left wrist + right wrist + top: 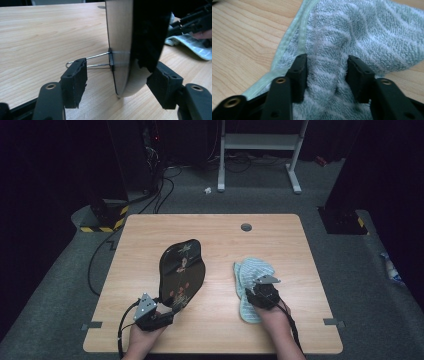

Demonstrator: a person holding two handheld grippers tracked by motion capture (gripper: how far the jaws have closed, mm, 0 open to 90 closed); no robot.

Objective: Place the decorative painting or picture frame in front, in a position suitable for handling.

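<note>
A black lacquered plate [182, 270] with a flower pattern stands on edge, leaning, on the wooden table [220, 235]. In the left gripper view its glossy back [120, 37] rises between my jaws, and a binder clip [111, 60] is clamped on its rim with wire handles reaching my left jaw. My left gripper [166, 309] [117, 82] is open, one jaw on each side of the plate's lower edge. A pale green striped towel [255, 266] [362, 30] lies to the right. My right gripper [254, 292] [327, 75] is shut on a raised fold of it.
A round cable hole [246, 226] sits near the table's far edge. Beyond the table are floor cables, a white frame [260, 142] and a black-and-yellow striped base [105, 217]. In the left gripper view the other gripper [192, 21] shows past the plate, over the towel [192, 45].
</note>
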